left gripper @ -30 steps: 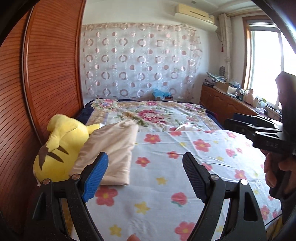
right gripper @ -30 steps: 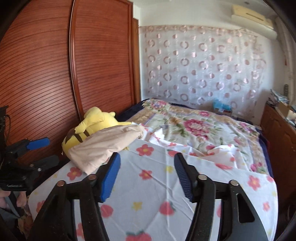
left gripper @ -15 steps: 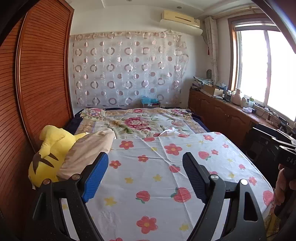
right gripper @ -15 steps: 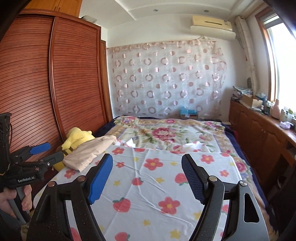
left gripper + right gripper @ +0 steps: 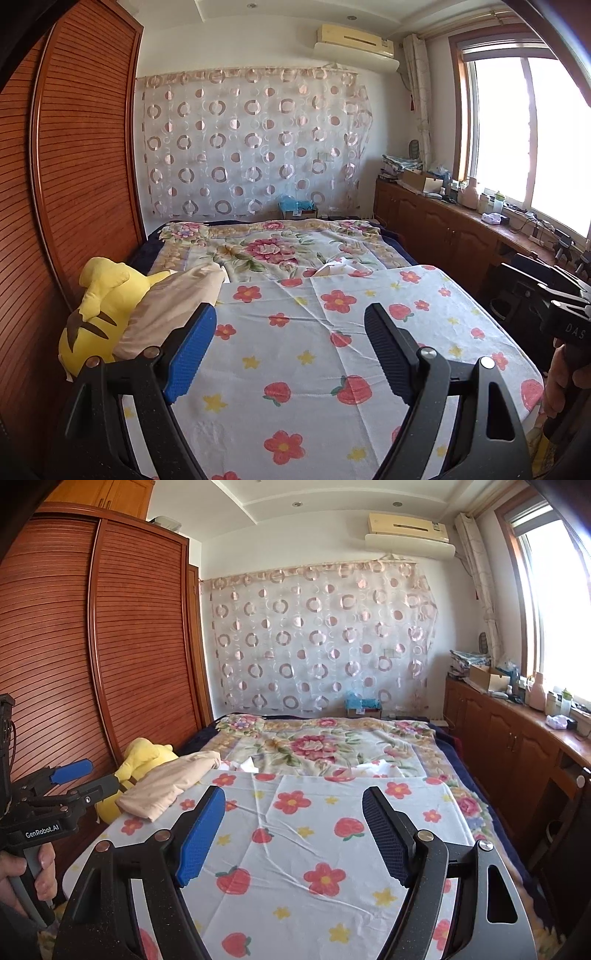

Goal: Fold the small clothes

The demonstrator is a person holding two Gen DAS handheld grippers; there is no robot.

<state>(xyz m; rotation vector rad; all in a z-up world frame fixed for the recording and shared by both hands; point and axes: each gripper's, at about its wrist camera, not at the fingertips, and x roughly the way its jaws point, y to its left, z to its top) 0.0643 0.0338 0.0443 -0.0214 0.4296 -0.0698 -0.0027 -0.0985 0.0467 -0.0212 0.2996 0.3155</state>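
A folded beige garment (image 5: 173,784) is lying at the left of the right wrist frame, on the near left part of a white sheet printed with flowers and strawberries (image 5: 306,834), and its far side is leaning against a yellow plush toy (image 5: 142,760) beside the slatted wooden wardrobe (image 5: 92,646). In the left wrist frame the same garment (image 5: 170,306) is sitting at centre left, partly hidden behind a blue pad.

The left gripper (image 5: 291,354) is hovering over the sheet with its jaws standing wide apart and nothing between them. The right gripper (image 5: 295,834) is likewise spread wide, gripping nothing, only the printed sheet showing in the gap. Each tool is appearing at the edge of the other's frame, held by a hand (image 5: 22,871).

Beyond the sheet a floral blanket (image 5: 317,746) is covering the far part of the bed. At the foot of the ring-patterned curtain (image 5: 317,638) a small cardboard box (image 5: 364,712) is holding something blue; what it is cannot be told. On the wooden cabinet top (image 5: 535,720) at the right, under the window, an open cardboard box (image 5: 487,677) is sitting among bottles and clutter, its contents hidden.
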